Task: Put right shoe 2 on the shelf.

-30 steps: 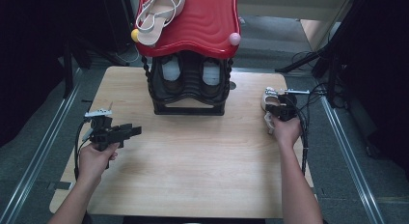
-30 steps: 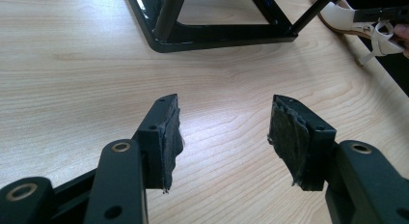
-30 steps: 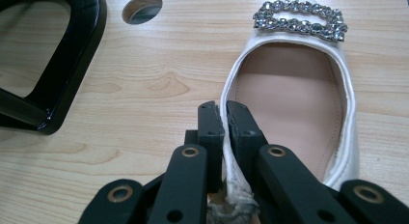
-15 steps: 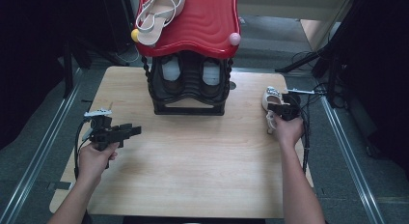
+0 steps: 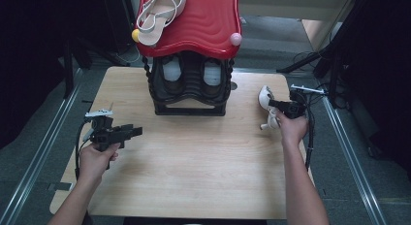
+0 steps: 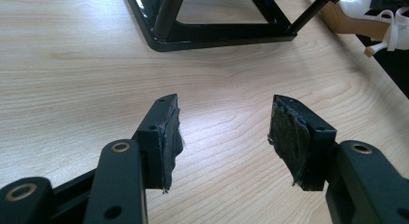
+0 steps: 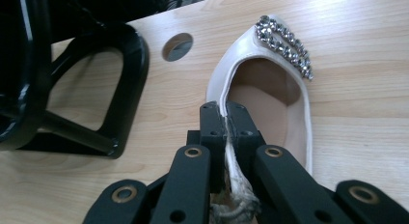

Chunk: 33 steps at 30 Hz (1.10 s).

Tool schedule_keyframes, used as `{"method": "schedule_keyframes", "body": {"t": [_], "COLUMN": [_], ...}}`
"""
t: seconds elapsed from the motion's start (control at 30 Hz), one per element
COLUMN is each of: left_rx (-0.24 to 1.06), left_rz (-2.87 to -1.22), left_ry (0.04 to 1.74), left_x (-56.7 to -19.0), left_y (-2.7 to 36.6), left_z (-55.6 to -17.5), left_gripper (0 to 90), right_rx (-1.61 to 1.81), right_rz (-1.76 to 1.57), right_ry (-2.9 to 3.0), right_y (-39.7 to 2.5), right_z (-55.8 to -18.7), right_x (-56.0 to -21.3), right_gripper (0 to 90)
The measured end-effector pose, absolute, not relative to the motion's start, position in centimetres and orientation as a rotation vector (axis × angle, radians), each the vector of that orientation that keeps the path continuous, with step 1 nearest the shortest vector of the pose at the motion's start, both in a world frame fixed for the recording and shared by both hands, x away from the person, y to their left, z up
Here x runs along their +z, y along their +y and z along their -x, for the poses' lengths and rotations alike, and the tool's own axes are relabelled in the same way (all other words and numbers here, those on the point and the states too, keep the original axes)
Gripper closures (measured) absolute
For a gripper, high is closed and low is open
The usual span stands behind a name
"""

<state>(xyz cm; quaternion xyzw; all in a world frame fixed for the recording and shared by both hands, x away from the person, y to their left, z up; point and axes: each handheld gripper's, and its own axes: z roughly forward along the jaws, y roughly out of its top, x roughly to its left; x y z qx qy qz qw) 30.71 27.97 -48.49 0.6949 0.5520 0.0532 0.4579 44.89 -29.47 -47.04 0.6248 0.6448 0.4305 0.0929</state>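
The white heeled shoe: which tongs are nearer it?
Right. The right tongs are clamped on the white heeled shoe's side wall; the left tongs are open, far across the table.

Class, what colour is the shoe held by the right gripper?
White, with a rhinestone trim at the toe; the shoe shows best in the right gripper view.

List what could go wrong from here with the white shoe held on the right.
1. The right gripper pinches only the thin side edge of the white rhinestone-trimmed high-heeled shoe; on lifting, the shoe may swing or slip out.
2. The black shoe rack with the red wavy top stands close beside it, so a swinging shoe could knock its frame.
3. The left gripper is open and far off, so it gives no support.
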Motion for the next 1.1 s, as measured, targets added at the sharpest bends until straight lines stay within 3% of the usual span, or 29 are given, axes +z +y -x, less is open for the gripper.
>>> {"method": "schedule_keyframes", "body": {"t": [0.67,1.1], "left_rx": [0.119,0.111], "left_rz": [-1.713,-1.726], "left_ry": [1.363,1.345], "left_x": [-48.7,-48.5], "left_y": [28.0,27.5], "left_z": [-30.8,-31.3], "left_gripper": [44.1,44.1], "right_rx": [1.392,1.407], "right_rz": [-1.802,-1.781], "right_ry": [2.020,2.030], "right_y": [-26.9,-25.7], "right_z": [-44.6,-45.7], "right_x": [-45.4,-41.2], "right_gripper": [88.8,88.8]}}
